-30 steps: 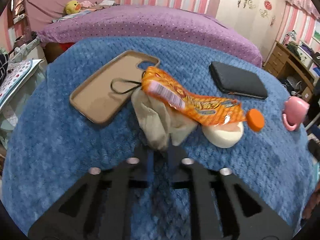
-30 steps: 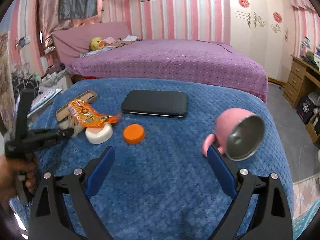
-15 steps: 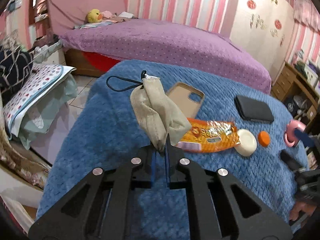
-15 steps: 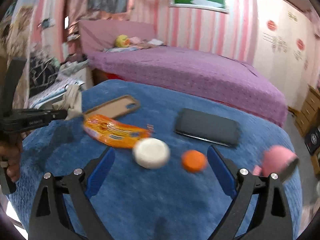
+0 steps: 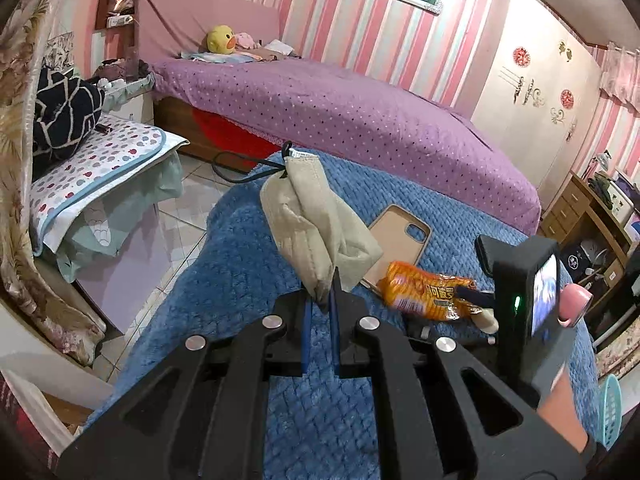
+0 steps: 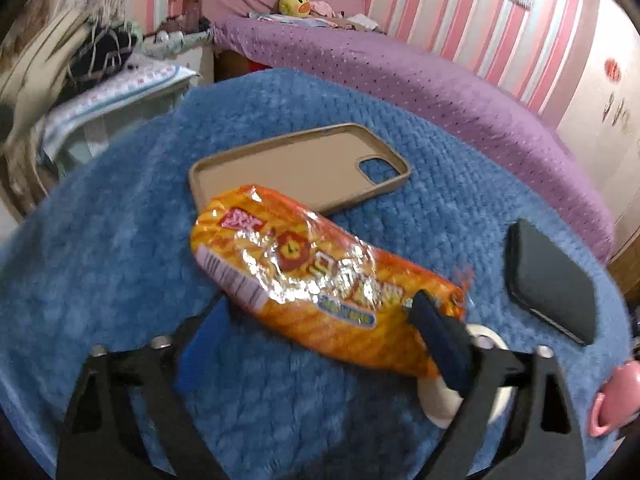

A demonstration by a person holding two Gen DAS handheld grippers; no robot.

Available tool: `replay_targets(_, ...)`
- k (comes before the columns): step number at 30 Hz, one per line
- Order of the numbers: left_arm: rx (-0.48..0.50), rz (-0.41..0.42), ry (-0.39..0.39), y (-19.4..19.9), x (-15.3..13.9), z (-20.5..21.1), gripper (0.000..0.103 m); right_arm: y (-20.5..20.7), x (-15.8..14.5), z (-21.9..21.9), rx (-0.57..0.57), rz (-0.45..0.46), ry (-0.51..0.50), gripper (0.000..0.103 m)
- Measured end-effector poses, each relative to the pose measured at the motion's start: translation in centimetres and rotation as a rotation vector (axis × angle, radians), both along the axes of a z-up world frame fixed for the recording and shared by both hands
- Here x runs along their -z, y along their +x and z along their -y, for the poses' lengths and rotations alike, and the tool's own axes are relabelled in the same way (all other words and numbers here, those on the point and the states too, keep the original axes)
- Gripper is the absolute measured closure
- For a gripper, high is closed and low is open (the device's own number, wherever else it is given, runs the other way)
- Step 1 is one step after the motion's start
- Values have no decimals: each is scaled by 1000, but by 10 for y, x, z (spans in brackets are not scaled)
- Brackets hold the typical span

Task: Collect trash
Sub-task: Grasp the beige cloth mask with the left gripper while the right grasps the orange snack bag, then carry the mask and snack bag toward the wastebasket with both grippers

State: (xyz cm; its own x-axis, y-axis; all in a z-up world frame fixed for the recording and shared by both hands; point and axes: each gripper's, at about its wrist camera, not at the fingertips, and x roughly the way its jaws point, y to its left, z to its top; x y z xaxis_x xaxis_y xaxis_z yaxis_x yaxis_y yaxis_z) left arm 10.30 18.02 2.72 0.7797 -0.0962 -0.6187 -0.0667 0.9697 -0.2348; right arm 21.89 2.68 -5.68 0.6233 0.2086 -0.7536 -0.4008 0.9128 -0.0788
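A beige face mask (image 5: 316, 224) with a black ear loop hangs upright from my left gripper (image 5: 322, 300), which is shut on its lower edge above the blue blanket (image 5: 240, 272). An orange snack wrapper (image 6: 312, 280) lies on the blanket, overlapping a tan phone case (image 6: 304, 164). My right gripper (image 6: 316, 308) straddles the wrapper and its jaws are closing; the right finger touches the wrapper's torn end, while the left finger still stands just off it. In the left wrist view the right gripper (image 5: 472, 294) reaches the wrapper (image 5: 420, 292) from the right.
A black wallet (image 6: 548, 284) lies right of the wrapper. A white round lid (image 6: 440, 404) sits under the right finger, and a pink mug (image 6: 616, 396) stands at the right edge. Beyond the blanket is a purple bed (image 5: 360, 120). Tiled floor and a spotted cushion (image 5: 100, 164) lie left.
My left gripper lifted the mask off the blanket and drew back to the left. My right gripper swept left from the pink mug to the wrapper and its jaws narrowed around it.
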Motion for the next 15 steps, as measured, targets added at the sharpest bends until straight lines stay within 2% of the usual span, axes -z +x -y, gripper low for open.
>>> replay_targets(1,2,0,0,0,-1,0,97,1,-2,1,-2,-6,12,80)
replay_targets(2,7,-1,-2,-1,0,0,97,1,-3,2,1,1,6,93)
replay_targets(4,20,-1,0,-3,-2,2,97,-4,-7,7,-3,18,26,101)
replay_targets(7,29,17,-14,-7,-7,2,97,-28,-22,15,-1,81,74,103)
replay_targets(12,45,66,-70,-20,-16,10,97,-80,-63,48,1,193,168,103)
replay_targets(15,79,105,-53,-31,-29,27,97,-119,-85,77,12,246,228,103)
